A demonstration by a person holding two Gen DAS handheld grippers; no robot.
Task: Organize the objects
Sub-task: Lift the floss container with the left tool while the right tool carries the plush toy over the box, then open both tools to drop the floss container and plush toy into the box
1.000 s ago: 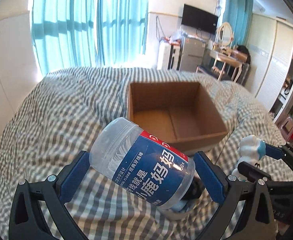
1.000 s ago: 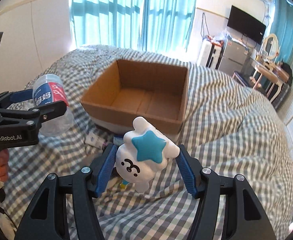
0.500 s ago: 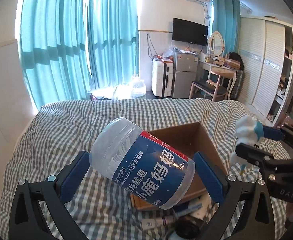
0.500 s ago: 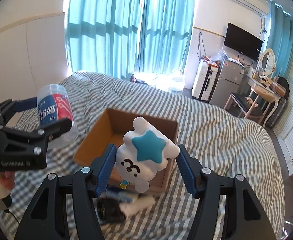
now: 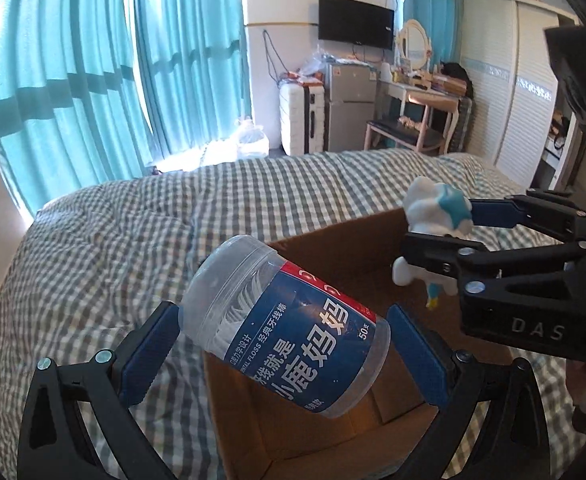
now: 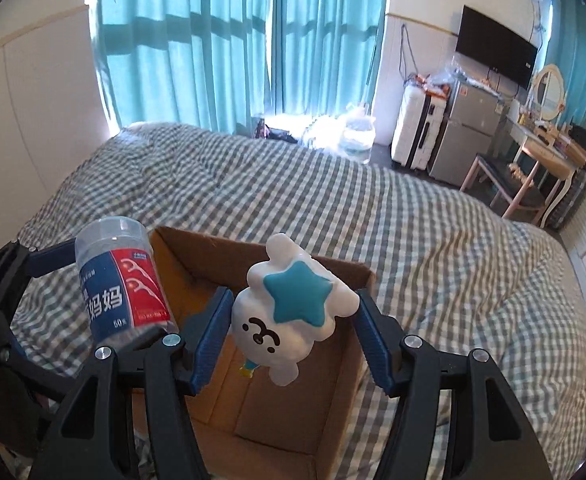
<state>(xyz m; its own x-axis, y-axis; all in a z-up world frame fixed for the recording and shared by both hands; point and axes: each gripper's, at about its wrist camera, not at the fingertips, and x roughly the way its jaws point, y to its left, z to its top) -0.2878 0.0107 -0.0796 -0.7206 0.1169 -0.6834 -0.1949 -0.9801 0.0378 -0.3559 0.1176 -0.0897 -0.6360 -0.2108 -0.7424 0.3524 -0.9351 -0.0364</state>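
My left gripper [image 5: 283,344] is shut on a clear floss-pick jar [image 5: 289,332] with a blue and red label, held tilted above the near left part of the open cardboard box [image 5: 253,412]. My right gripper [image 6: 291,334] is shut on a white plush toy [image 6: 289,320] with a teal star, held above the box's inside [image 6: 277,408]. In the left wrist view the toy [image 5: 437,220] and right gripper [image 5: 445,222] show at the right, over the box. In the right wrist view the jar [image 6: 123,280] and left gripper [image 6: 123,286] show at the left.
The box sits on a bed with a grey checked cover [image 6: 433,240]. Teal curtains [image 6: 233,40] hang at the far wall. A suitcase [image 6: 417,128], small fridge, wall TV and dressing table [image 6: 541,152] stand beyond the bed. A white wardrobe [image 5: 521,112] is at the right.
Both grippers have moved forward and now hang over the box, each still holding its object. The small items on the bed in front of the box have dropped out of view.
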